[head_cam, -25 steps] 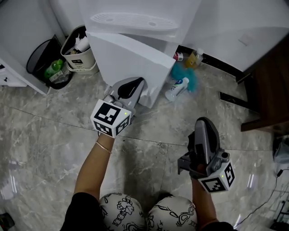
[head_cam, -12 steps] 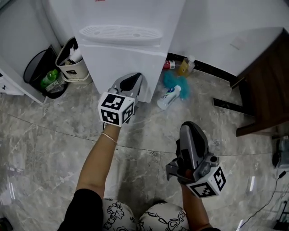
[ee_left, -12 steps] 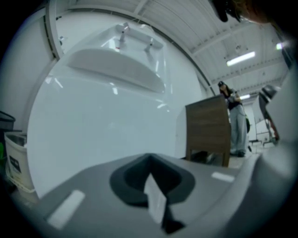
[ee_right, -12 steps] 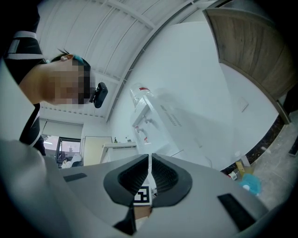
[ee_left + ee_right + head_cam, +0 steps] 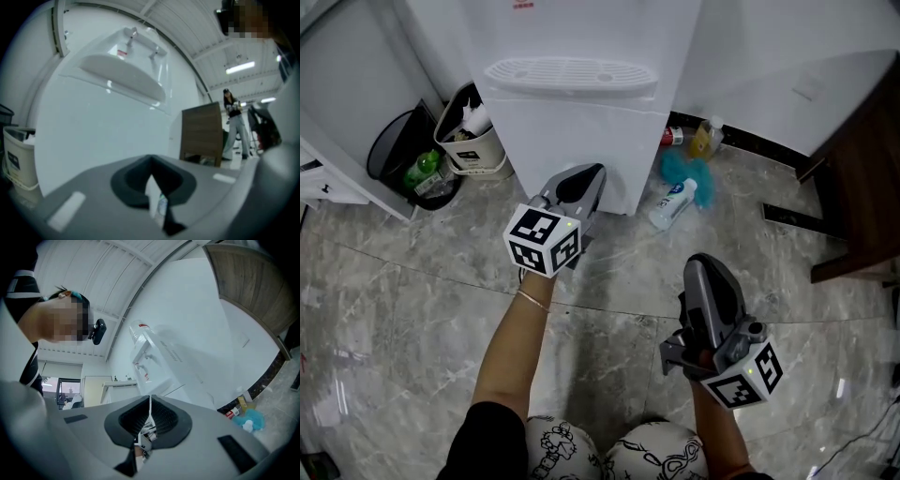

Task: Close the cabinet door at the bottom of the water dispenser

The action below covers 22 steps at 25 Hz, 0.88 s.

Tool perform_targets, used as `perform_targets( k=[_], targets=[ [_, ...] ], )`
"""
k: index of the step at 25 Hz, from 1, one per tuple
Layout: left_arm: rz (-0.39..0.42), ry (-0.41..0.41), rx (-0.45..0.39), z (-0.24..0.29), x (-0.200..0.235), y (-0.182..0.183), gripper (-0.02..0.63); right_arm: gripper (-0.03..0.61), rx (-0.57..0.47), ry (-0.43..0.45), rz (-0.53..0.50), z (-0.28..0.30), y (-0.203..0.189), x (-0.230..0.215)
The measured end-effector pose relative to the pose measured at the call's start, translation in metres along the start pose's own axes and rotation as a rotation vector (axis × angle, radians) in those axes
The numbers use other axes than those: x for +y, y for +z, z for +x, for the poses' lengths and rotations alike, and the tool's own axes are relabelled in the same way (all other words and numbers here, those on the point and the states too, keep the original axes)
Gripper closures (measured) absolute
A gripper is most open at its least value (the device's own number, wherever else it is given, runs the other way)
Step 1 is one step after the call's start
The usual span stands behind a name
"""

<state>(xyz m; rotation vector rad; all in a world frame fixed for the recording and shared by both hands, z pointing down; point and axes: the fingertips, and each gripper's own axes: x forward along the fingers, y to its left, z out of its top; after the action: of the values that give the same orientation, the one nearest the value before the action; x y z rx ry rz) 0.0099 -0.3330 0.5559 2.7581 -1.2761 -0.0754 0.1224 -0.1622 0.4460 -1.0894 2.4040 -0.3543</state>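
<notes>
The white water dispenser (image 5: 572,56) stands at the top centre, with its drip tray (image 5: 572,73) above the bottom cabinet door (image 5: 562,141). The door lies flush with the dispenser's front. My left gripper (image 5: 586,176) is shut and empty, its tip at the door's lower part; whether it touches I cannot tell. In the left gripper view the door (image 5: 93,136) fills the view just beyond the shut jaws of the left gripper (image 5: 154,187). My right gripper (image 5: 705,272) hangs shut and empty over the floor, well back from the dispenser (image 5: 159,357).
A black wire bin (image 5: 394,141) holding a green bottle (image 5: 422,167) and a cream bin (image 5: 473,131) stand left of the dispenser. A white bottle (image 5: 673,204), a teal object (image 5: 686,172) and a yellow bottle (image 5: 705,139) lie to its right. A brown wooden cabinet (image 5: 862,187) stands far right.
The cabinet door, ajar one second ago, has swung flush with the dispenser. My left gripper followed it forward. The right gripper has barely moved.
</notes>
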Motion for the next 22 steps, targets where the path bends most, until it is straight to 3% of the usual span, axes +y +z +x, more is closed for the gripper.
perform_targets(
  k=[5, 9, 12, 22],
  targets=[
    [0.024, 0.051, 0.030, -0.060, 0.007, -0.011, 0.614, 0.561, 0.041, 0.022, 0.002, 0.013, -0.021, 0.011],
    [0.060, 0.109, 0.060, -0.105, 0.010, -0.010, 0.614, 0.561, 0.107, 0.046, -0.048, 0.018, -0.043, 0.013],
    [0.078, 0.108, 0.056, -0.132, -0.004, -0.003, 0.614, 0.561, 0.144, 0.053, -0.081, 0.019, -0.055, 0.014],
    [0.019, 0.116, 0.070, -0.188, -0.034, -0.007, 0.614, 0.563, 0.216, 0.070, -0.136, 0.024, -0.079, 0.020]
  ],
)
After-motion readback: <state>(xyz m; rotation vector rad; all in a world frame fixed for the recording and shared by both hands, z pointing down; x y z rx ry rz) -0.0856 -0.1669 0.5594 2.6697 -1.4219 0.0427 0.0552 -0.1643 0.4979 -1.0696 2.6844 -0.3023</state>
